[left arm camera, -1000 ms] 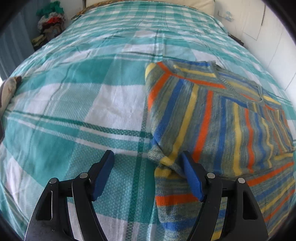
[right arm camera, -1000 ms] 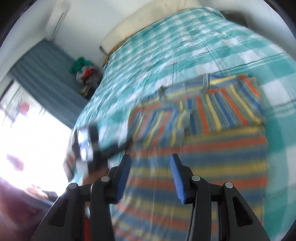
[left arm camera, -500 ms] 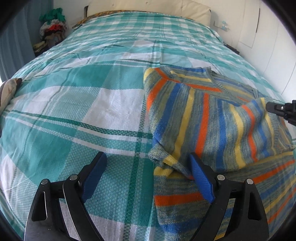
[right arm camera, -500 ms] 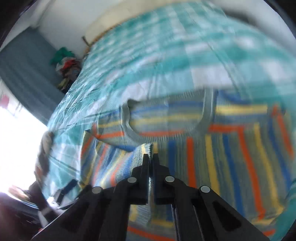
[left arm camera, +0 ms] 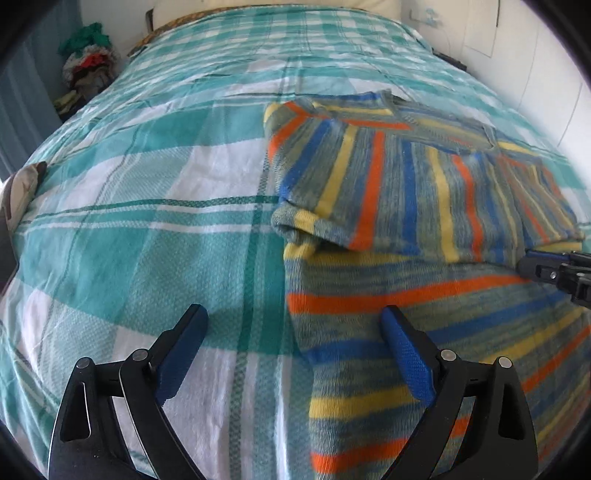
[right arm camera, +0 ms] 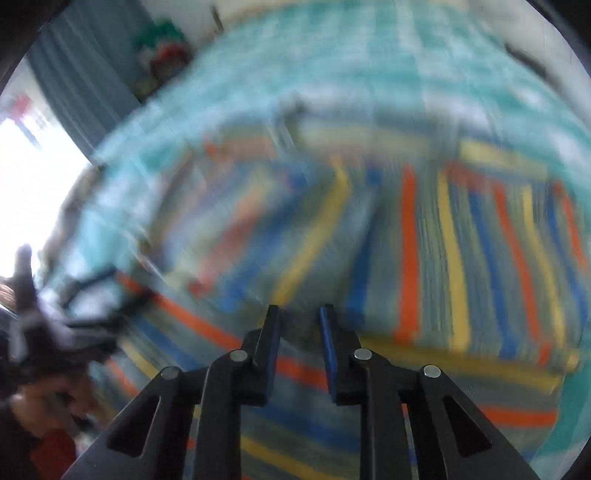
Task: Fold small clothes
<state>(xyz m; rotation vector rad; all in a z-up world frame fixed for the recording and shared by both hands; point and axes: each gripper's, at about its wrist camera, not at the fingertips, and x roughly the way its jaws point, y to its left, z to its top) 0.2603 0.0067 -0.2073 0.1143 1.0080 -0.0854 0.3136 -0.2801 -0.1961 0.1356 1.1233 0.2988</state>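
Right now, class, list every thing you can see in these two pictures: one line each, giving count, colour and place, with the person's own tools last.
sweater: one, striped grey, blue, orange and yellow; lies on the bed, sleeves folded across its upper part.
bedspread: one, teal and white checked; covers the bed.
pillow: one, cream; head of the bed.
pile of clothes: one, mixed green, red, white; beside the bed, far left.
curtain: one, grey-blue; left wall.
left gripper: black, blue pads; jaws wide, just opening, over the sweater's left edge.
right gripper: black, blue pads; jaws slightly apart, just opening, nothing between them.
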